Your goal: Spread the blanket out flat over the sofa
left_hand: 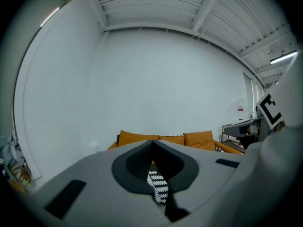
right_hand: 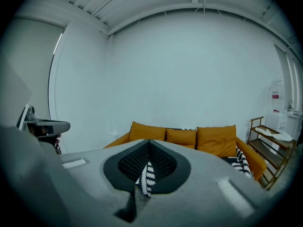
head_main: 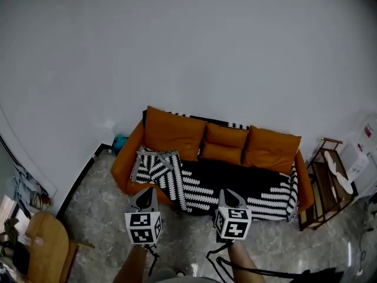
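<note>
Head view: blanket [head_main: 235, 187] lies over seat of sofa [head_main: 122, 165], bunched in folds at left end. Left gripper [head_main: 146, 194] and right gripper [head_main: 227, 194] sit at its front edge.

Left gripper view: jaws together, clamped on strip of blanket.

Right gripper view: same, jaws pinching patterned strip.

Advice: draw both held points apart and forward evenly, hands level, until left folds flatten. Release only once front edge hangs straight.

Wooden shelf rack [head_main: 323, 184], small teal object [head_main: 120, 141], grey marbled floor [head_main: 100, 199].

Head view looks down on the sofa [head_main: 224, 143]; 2 gripper views face it.
</note>
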`<control>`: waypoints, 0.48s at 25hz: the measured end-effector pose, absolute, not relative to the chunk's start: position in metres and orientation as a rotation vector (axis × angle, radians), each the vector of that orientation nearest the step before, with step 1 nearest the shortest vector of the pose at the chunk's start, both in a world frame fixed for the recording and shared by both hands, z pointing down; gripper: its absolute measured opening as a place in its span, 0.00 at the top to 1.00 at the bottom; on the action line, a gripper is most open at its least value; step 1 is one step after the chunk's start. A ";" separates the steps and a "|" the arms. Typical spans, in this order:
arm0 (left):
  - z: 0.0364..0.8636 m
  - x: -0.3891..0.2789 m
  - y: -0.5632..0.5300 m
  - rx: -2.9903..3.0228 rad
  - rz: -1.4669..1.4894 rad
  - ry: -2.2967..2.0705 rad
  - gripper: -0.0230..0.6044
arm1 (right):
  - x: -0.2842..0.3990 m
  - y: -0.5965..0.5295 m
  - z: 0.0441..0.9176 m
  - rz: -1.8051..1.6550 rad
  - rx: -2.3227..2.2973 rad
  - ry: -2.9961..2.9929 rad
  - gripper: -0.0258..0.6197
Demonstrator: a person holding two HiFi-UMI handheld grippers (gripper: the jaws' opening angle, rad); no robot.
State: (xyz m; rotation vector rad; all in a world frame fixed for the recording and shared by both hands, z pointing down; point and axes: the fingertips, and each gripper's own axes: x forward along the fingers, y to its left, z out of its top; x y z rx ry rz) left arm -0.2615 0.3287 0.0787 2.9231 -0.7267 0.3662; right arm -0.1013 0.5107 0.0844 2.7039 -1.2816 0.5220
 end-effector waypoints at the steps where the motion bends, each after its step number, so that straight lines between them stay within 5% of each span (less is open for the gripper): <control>1: 0.080 -0.261 0.326 2.921 0.371 -0.733 0.96 | -0.100 0.508 0.087 0.530 2.701 -1.287 0.95; 12: 0.091 -0.233 0.302 2.923 0.409 -0.760 0.96 | -0.069 0.490 0.102 0.583 2.707 -1.292 0.95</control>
